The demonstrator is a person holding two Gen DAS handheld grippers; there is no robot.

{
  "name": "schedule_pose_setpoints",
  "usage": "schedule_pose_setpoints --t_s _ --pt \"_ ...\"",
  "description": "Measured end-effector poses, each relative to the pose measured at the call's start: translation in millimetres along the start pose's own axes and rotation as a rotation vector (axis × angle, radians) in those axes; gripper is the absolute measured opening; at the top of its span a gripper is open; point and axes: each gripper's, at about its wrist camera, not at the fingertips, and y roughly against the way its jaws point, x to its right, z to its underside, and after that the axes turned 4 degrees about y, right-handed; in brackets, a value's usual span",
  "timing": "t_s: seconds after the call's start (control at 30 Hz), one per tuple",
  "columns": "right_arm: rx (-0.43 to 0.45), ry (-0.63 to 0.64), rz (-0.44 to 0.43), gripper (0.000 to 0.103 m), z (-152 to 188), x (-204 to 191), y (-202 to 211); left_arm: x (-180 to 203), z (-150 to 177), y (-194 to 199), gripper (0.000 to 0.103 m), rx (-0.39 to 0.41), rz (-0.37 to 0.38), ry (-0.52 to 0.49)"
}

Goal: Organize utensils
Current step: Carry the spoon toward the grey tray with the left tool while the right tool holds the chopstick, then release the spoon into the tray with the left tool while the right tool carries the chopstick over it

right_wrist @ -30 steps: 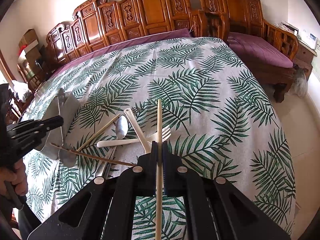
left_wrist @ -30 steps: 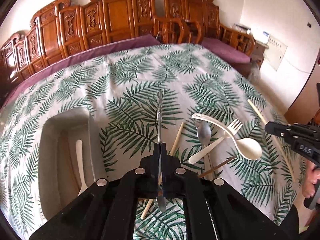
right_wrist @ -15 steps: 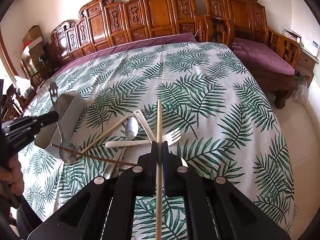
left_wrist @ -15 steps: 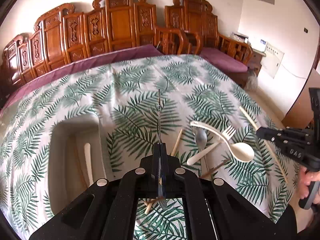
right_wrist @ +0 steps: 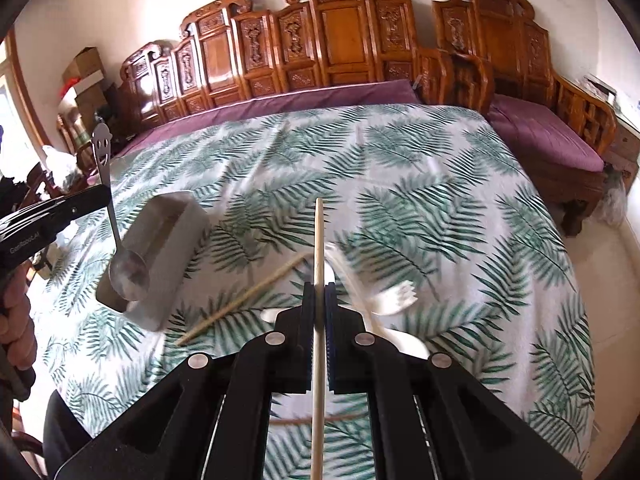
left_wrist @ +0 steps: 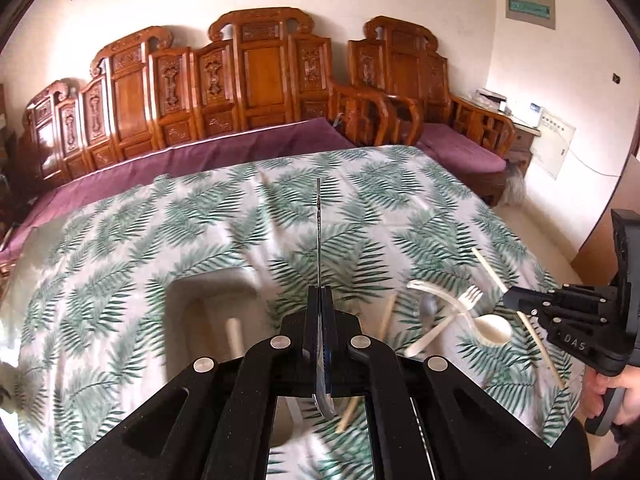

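My left gripper (left_wrist: 319, 296) is shut on a metal spoon (left_wrist: 319, 240), seen edge-on between the pads. In the right wrist view that spoon (right_wrist: 128, 272) hangs bowl down from the left gripper (right_wrist: 102, 196), over the near end of the white tray (right_wrist: 176, 240). My right gripper (right_wrist: 319, 292) is shut on a pale chopstick (right_wrist: 319, 248) that points away from me. In the left wrist view the right gripper (left_wrist: 510, 302) holds the chopstick (left_wrist: 492, 272) above the loose utensils. The tray (left_wrist: 188, 304) holds a white utensil (left_wrist: 236, 340).
On the leaf-print cloth lie a white plastic fork (left_wrist: 468, 300), a white plastic spoon (left_wrist: 492, 330), a metal spoon (left_wrist: 426, 312) and another chopstick (right_wrist: 248, 296). Carved wooden benches with purple cushions (right_wrist: 540, 132) stand behind and to the right. A person's hand (left_wrist: 624, 396) grips the right handle.
Both grippers have risen above the table with their loads. The spoon in my left gripper now hangs over the tray's near end, and the chopstick is higher over the utensil pile.
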Motion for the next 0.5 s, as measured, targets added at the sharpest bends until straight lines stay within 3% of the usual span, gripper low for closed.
schedule_pose_setpoints --t_s 0.23,0.5 --pt "0.007 0.032 -0.087 0.006 -20.8 -54.5 -18.7 -49.5 3.2 2.2 0.001 -0.061 -0.076 -0.002" --pt "-0.001 0.073 -0.154 0.006 -44.1 -114.7 -37.4 -91.0 19.1 -32.1 0.001 -0.181 -0.129 0.017"
